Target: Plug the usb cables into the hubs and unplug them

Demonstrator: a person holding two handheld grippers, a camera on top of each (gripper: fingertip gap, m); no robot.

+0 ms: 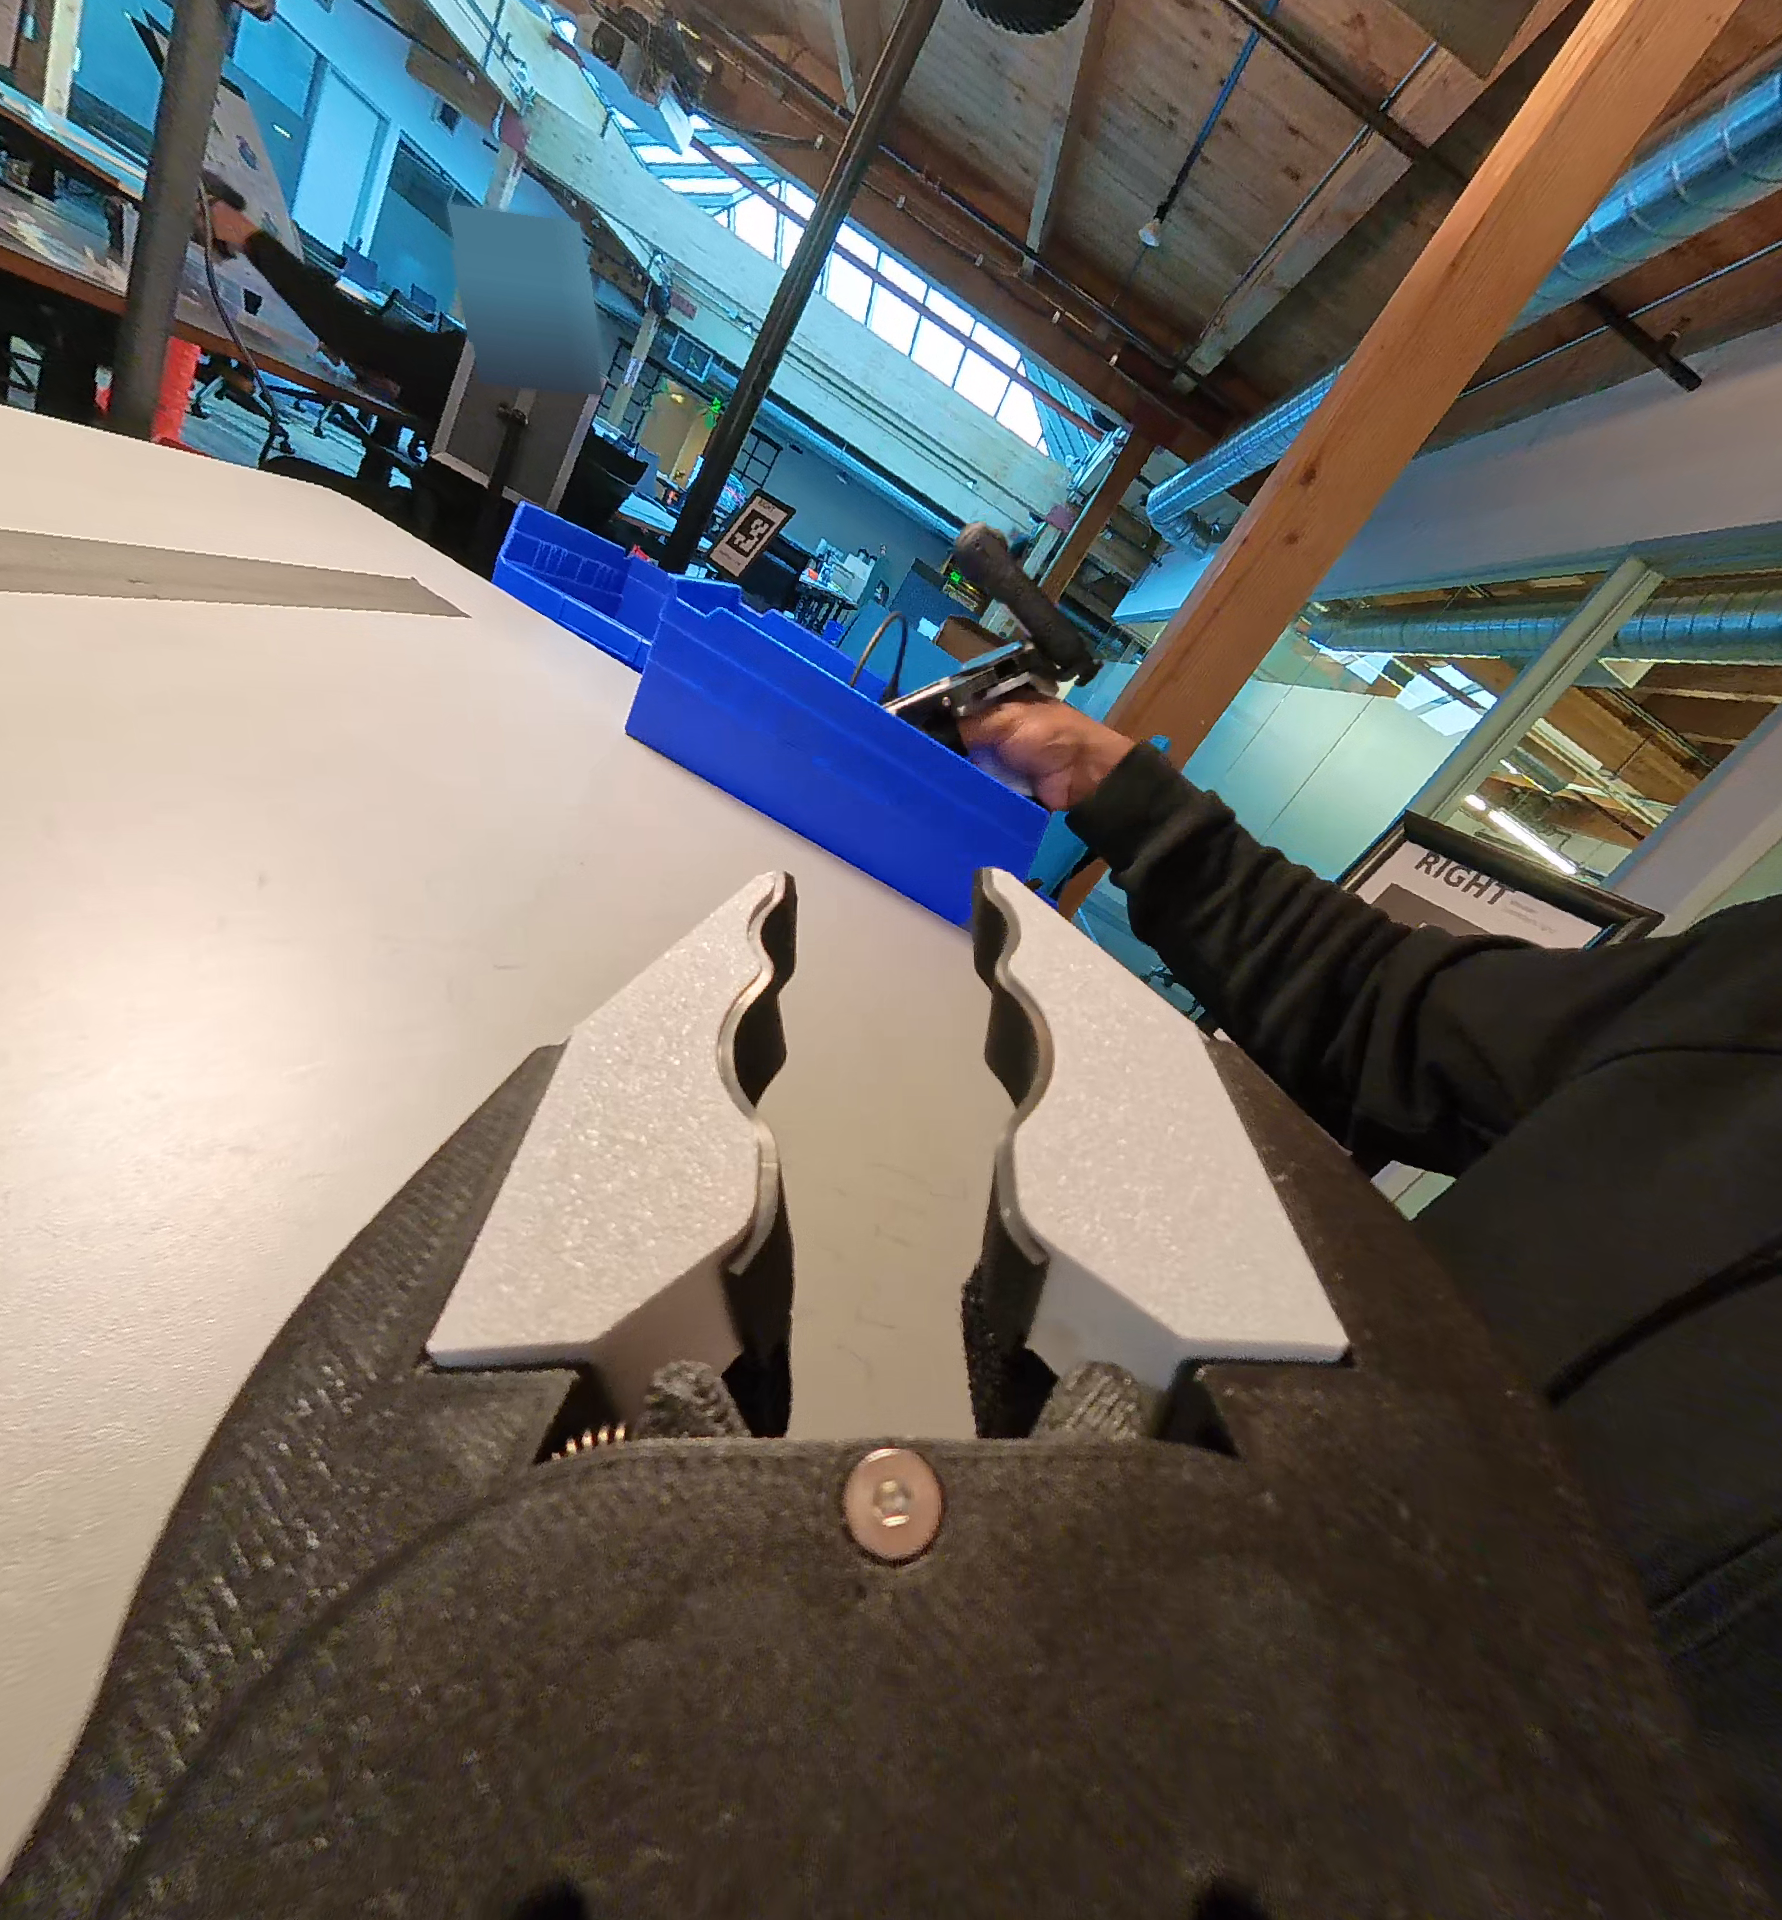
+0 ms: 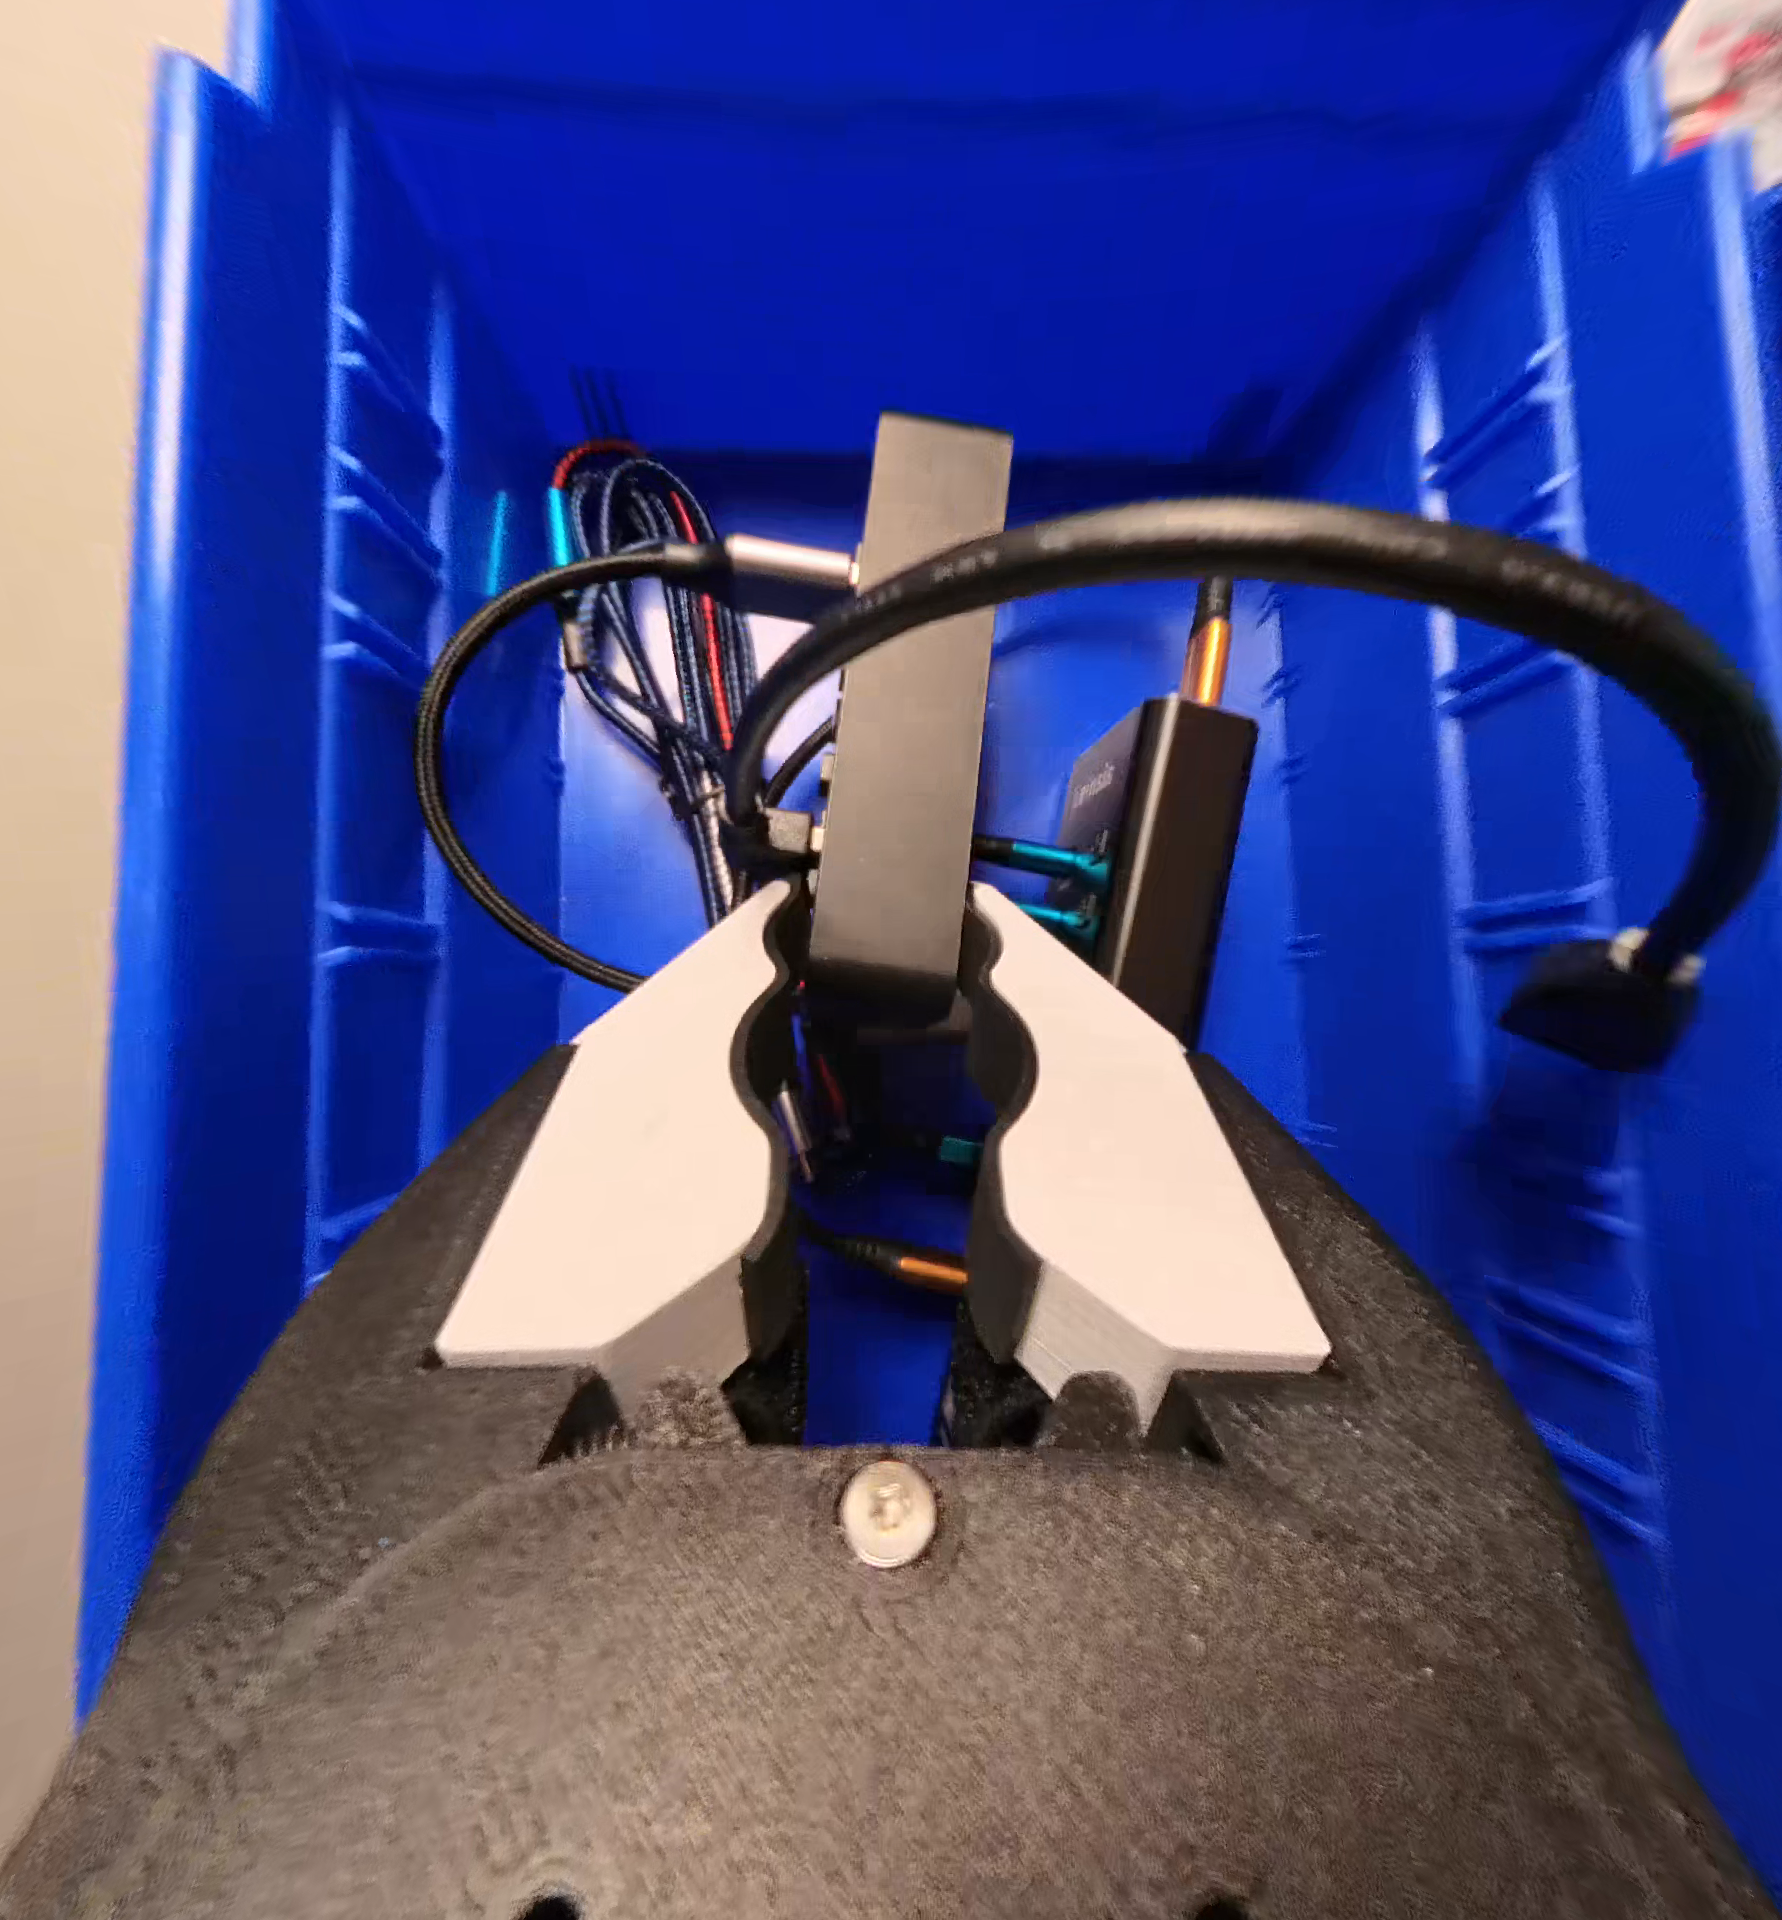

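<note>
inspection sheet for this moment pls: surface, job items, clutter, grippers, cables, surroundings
Surface: plain white tabletop, grey strip across its far part.
Job's things: long black hub in the right gripper inside the blue plastic bin; second black hub beside it.
Clutter: nothing seen.
Grippers: left gripper open over the table, holding nothing; right shut on the long hub.
Cables: thick black cable arching from the held hub; braided bundle behind.
Surroundings: wooden post, second blue bin, framed sign.

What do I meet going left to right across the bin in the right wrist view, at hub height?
Left bin wall → bundle of braided cables → black hub held in the right gripper → second hub → loose black plug → right bin wall.
</note>
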